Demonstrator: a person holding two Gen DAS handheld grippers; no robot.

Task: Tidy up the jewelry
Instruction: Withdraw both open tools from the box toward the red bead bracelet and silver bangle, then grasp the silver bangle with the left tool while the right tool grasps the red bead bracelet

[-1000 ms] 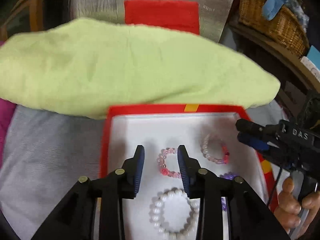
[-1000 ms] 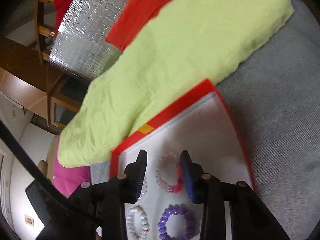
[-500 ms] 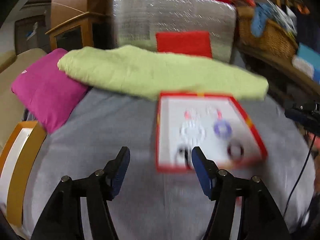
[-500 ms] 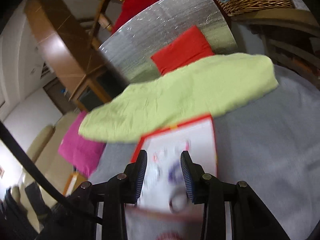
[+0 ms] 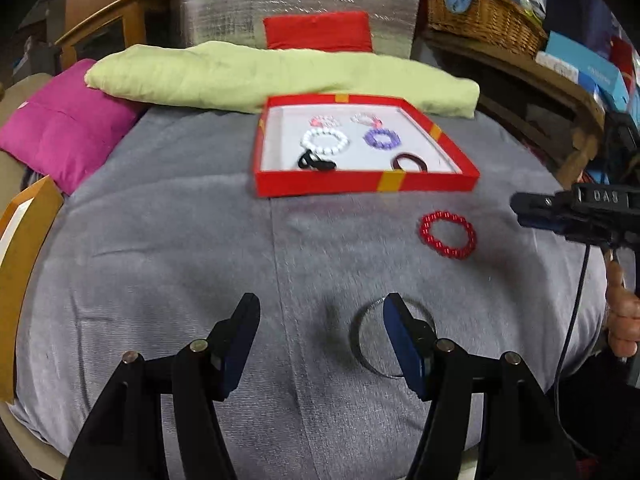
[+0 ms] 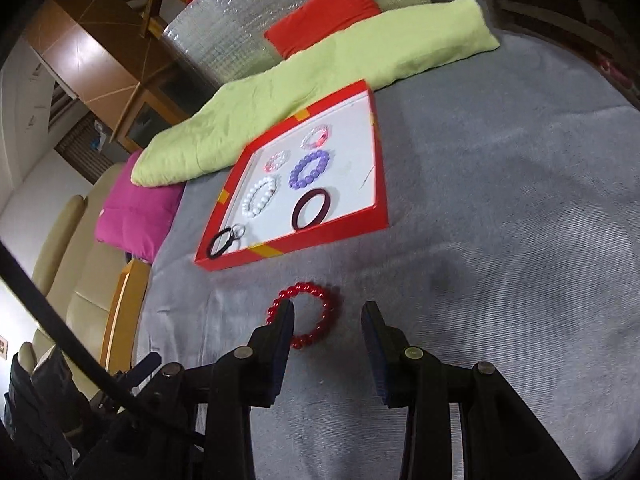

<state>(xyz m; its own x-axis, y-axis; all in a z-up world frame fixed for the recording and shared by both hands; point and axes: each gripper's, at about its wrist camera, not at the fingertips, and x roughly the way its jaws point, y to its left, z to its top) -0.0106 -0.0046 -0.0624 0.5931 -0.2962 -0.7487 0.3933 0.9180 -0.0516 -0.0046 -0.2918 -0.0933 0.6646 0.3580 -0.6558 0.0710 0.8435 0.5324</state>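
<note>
The left claw, fingers spread and empty, hovers over the grey cloth-covered worktop with a thin silver metal bangle lying flat just right of its gap. The right claw, also spread and empty, straddles the near edge of a red beaded bracelet. Farther off, open cloth leads to the shallow red-rimmed white tray of bracelets.
</note>
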